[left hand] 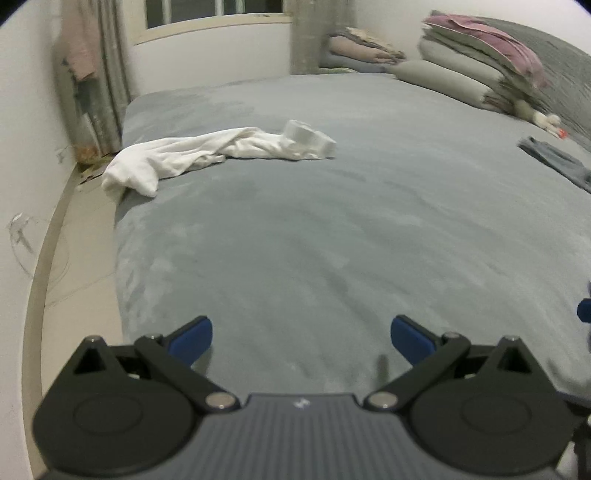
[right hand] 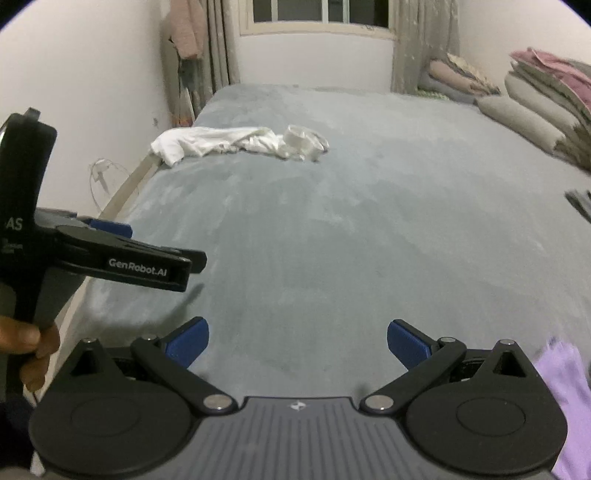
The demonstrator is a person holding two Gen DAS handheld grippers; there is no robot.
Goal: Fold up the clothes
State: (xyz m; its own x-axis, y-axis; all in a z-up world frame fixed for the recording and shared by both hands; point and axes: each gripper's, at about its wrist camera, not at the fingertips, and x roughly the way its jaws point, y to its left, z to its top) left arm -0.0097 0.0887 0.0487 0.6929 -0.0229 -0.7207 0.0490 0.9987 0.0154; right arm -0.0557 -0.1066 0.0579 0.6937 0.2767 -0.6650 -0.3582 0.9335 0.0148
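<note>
Firstly, from the left wrist, the left gripper point(left hand: 301, 338) hangs released over a grey bed point(left hand: 332, 240), a crumpled white garment point(left hand: 207, 153) lying upper left. From the right wrist, the right gripper point(right hand: 297, 341) is likewise spread and empty; a lilac cloth point(right hand: 569, 406), possibly another garment, blurs at lower right.

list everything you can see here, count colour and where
bed cover: 1, grey-blue, fills the middle
white garment: 1, white, crumpled at the far left edge of the bed
grey garment: 1, grey-blue, flat at the right edge
lilac cloth: 1, lilac, near right corner
folded bedding stack: 1, grey with pink on top, far right
pillows by wall: 1 pile, mauve and grey, far corner
curtains: 2, grey, either side of the window
hanging clothes: pink, left wall
left gripper: 1, black with blue pads, jaws open
right gripper: 1, same, jaws open
hand: 1, holding the left gripper
</note>
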